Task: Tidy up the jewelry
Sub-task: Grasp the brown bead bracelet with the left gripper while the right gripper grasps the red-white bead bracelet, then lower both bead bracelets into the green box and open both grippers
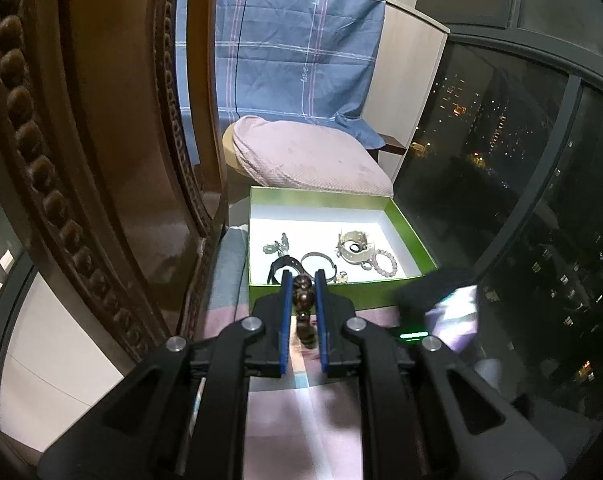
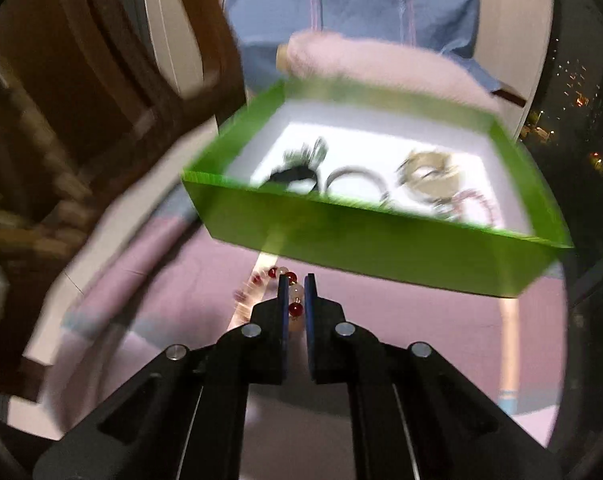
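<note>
The left hand-held gripper [image 1: 303, 280] pinches a dark brown bead bracelet [image 1: 304, 300] just near the green box [image 1: 321, 294] on the bed. The right hand-held gripper [image 2: 297, 280] is pressed on a red and pale bead bracelet [image 2: 291, 292] on the pink sheet [image 2: 381, 308], near the box's near wall. Inside the box lie several bracelets [image 1: 384, 263].

Bedroom surroundings at night

A carved wooden frame [image 1: 61, 152] with a beaded edge is seen at the left. A blue checked sheet [image 1: 297, 48] is draped behind a pink pillow [image 1: 309, 160]. A pink bedcover [image 2: 381, 320] is spread below. City lights are seen through a dark window [image 1: 501, 128] at the right.
</note>
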